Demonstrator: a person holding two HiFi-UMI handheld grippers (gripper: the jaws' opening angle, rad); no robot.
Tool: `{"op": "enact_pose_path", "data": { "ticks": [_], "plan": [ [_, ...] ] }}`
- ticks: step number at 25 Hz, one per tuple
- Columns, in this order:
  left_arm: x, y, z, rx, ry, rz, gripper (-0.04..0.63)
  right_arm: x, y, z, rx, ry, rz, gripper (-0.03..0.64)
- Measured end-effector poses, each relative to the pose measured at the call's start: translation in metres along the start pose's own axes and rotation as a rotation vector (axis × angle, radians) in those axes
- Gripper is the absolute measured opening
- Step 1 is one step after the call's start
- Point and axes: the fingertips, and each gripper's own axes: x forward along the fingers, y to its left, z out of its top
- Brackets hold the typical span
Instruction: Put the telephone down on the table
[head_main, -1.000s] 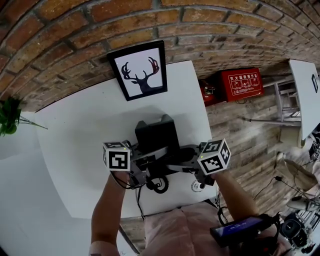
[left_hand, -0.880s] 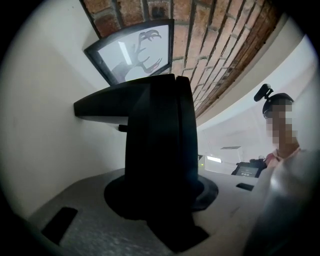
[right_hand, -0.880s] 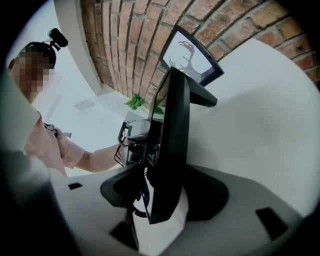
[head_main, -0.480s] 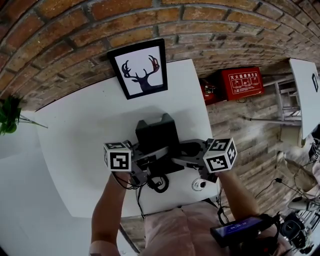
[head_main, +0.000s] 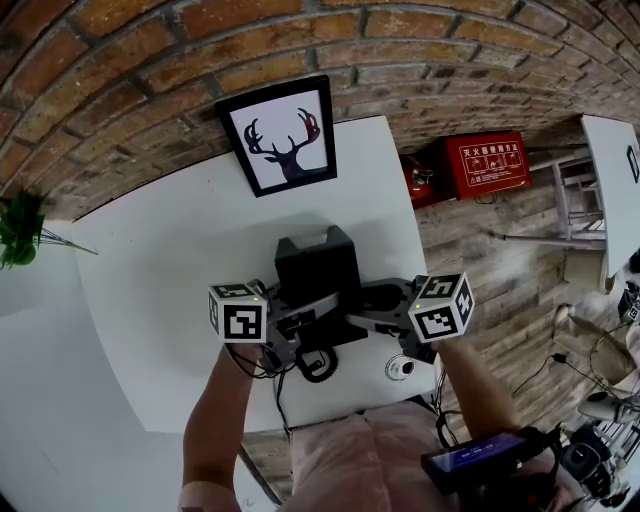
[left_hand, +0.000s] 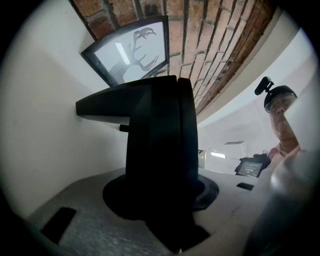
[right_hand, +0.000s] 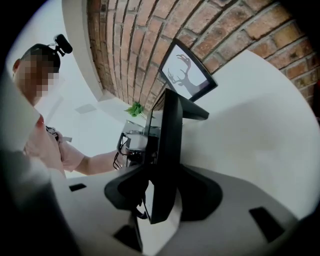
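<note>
A black telephone (head_main: 314, 272) is held between my two grippers over the front part of the white table (head_main: 160, 300). My left gripper (head_main: 287, 322) is shut on its left side; in the left gripper view the dark body (left_hand: 160, 150) fills the gap between the jaws. My right gripper (head_main: 358, 306) grips its right side. Its jaws have just been closing, and the telephone's thin edge (right_hand: 167, 150) stands between its black pads (right_hand: 125, 187). I cannot tell whether the telephone rests on the table. A black coiled cord (head_main: 318, 365) hangs below it.
A framed deer picture (head_main: 282, 138) leans on the brick wall at the table's back. A green plant (head_main: 18, 230) stands far left. A small round device (head_main: 398, 369) lies near the table's front edge. A red box (head_main: 483, 167) sits on the floor at the right.
My right gripper has shifted slightly to the right. The telephone and my left gripper have stayed where they were.
</note>
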Motion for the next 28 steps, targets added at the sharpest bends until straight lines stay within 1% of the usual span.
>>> {"op": "enact_pose_path", "data": {
  "ticks": [2,3,4,6,9,11,13,16,20,28],
  "plan": [
    [-0.001,0.0,0.0,-0.005,-0.003,0.004,0.199,0.001,0.0,-0.002,0.008,0.002,0.008,0.181],
    [-0.002,-0.001,0.0,-0.008,-0.005,0.002,0.235,0.001,0.0,-0.002,0.012,0.003,0.015,0.179],
    [-0.002,-0.001,0.0,-0.011,-0.007,0.002,0.253,0.002,0.0,-0.003,0.016,0.006,0.022,0.178],
    [-0.003,-0.002,-0.001,-0.016,-0.01,0.006,0.256,0.002,0.001,-0.004,0.019,0.012,0.031,0.175],
    [-0.003,-0.003,-0.002,-0.014,-0.01,0.012,0.305,0.002,0.002,-0.005,0.02,0.018,0.034,0.175],
    [-0.003,-0.004,-0.002,-0.01,-0.011,0.016,0.322,0.001,0.001,-0.005,0.02,0.02,0.032,0.173],
    [-0.004,-0.004,-0.002,-0.01,-0.016,0.024,0.359,0.002,0.001,-0.005,0.02,0.022,0.029,0.173],
    [-0.008,-0.003,-0.001,0.003,-0.017,0.053,0.392,0.002,0.002,-0.005,0.016,0.016,0.026,0.173],
    [-0.015,0.0,-0.001,0.031,-0.014,0.106,0.414,0.002,0.002,-0.005,0.014,0.008,0.024,0.173],
    [-0.022,0.004,0.0,0.017,-0.062,0.14,0.414,0.004,0.002,-0.004,0.017,0.01,0.007,0.176]
  ]
}}
